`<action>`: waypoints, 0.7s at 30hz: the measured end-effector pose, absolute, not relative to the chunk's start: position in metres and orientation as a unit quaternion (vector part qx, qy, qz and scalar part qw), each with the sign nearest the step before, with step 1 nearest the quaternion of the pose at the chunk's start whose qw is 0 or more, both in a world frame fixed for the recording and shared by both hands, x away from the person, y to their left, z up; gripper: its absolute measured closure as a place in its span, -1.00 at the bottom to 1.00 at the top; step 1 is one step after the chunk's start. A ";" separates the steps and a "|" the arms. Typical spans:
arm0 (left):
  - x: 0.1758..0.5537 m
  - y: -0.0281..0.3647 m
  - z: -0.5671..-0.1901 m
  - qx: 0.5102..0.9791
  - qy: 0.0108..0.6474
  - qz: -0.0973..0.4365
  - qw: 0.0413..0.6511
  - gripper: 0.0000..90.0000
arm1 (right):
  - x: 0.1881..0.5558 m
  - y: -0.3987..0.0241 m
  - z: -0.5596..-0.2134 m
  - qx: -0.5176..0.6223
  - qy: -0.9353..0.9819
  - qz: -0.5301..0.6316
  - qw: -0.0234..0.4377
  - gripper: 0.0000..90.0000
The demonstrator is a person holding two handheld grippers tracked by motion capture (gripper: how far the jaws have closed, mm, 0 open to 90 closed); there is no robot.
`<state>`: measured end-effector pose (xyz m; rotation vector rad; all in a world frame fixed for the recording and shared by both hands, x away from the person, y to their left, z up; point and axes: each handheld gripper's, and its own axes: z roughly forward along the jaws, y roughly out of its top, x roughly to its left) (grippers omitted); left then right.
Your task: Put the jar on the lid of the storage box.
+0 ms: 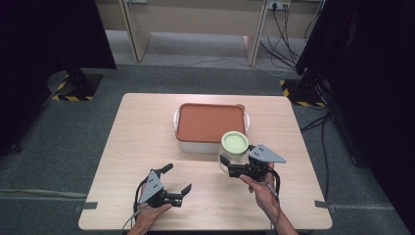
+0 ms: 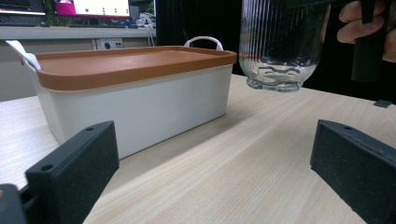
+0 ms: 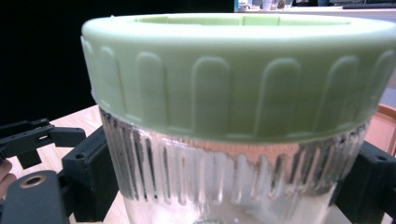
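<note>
I am holding the glass jar (image 1: 234, 152) in my right claw (image 1: 234, 171), whose two black jaws are pressing against its ribbed sides just under the pale green lid (image 1: 235, 143). In the high view the jar is sitting right of centre, just in front of the white box (image 1: 211, 145) with the orange lid (image 1: 210, 122). In the left gripper view the jar's base (image 2: 280, 84) is hanging clear of the desk (image 2: 243, 158) in the upper right of the frame (my fingers (image 2: 357, 21) are showing beside it). My left claw (image 1: 177, 182) is resting low near the bottom left of the desk in the high view, its jaws standing wide apart and gripping nothing, well apart from the jar.
</note>
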<state>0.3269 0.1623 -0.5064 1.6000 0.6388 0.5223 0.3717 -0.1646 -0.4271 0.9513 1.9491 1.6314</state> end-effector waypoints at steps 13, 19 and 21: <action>0.327 0.162 -0.506 0.696 0.277 0.227 0.622 -0.99 | 0.379 -0.158 -0.421 0.341 0.702 0.587 0.215 -0.74; 0.327 0.162 -0.506 0.696 0.277 0.227 0.622 -0.99 | 0.381 -0.156 -0.419 0.340 0.702 0.587 0.217 -0.74; 0.327 0.162 -0.506 0.696 0.277 0.227 0.622 -0.99 | 0.381 -0.156 -0.418 0.340 0.702 0.587 0.217 -0.74</action>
